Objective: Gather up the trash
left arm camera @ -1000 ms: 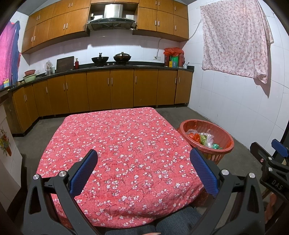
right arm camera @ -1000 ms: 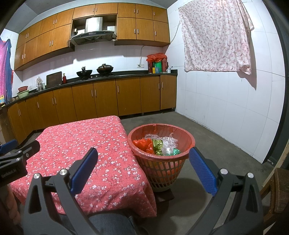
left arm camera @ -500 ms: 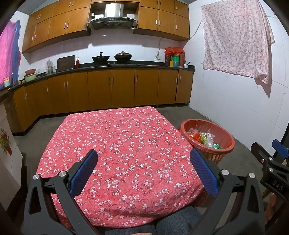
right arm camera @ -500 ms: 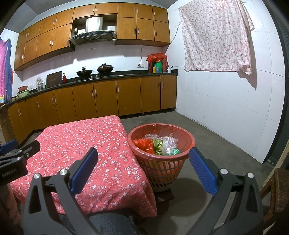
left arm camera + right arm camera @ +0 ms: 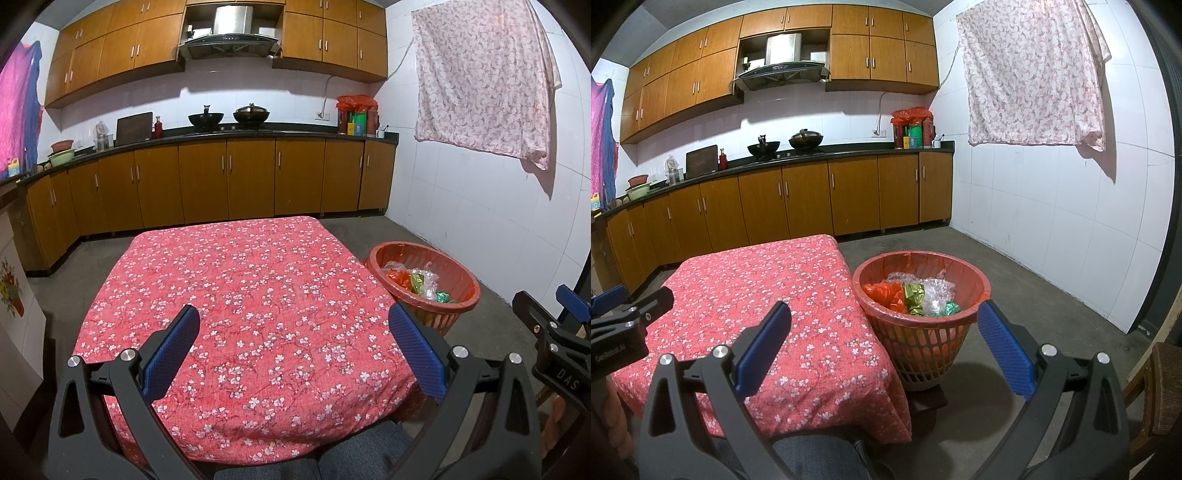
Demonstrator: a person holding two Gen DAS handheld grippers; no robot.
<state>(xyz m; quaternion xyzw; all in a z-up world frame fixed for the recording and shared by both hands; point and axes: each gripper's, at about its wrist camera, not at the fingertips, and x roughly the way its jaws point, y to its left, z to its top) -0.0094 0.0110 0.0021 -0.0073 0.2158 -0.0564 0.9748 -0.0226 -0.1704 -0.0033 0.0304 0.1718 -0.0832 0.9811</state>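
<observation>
A red plastic basket stands on the floor at the table's right side and also shows in the left wrist view. It holds crumpled wrappers, orange, gold, clear and green. My left gripper is open and empty above the near part of the table with the red flowered cloth. My right gripper is open and empty, held in front of the basket and above the table's near right corner. No trash shows on the cloth.
Wooden kitchen cabinets with pots on the counter run along the back wall. A flowered cloth hangs on the white right wall. Bare concrete floor lies right of the basket. A wooden chair is at the right edge.
The left wrist view has shifted very slightly. Both grippers stay open and nearly still. Nothing was picked up or dropped.
</observation>
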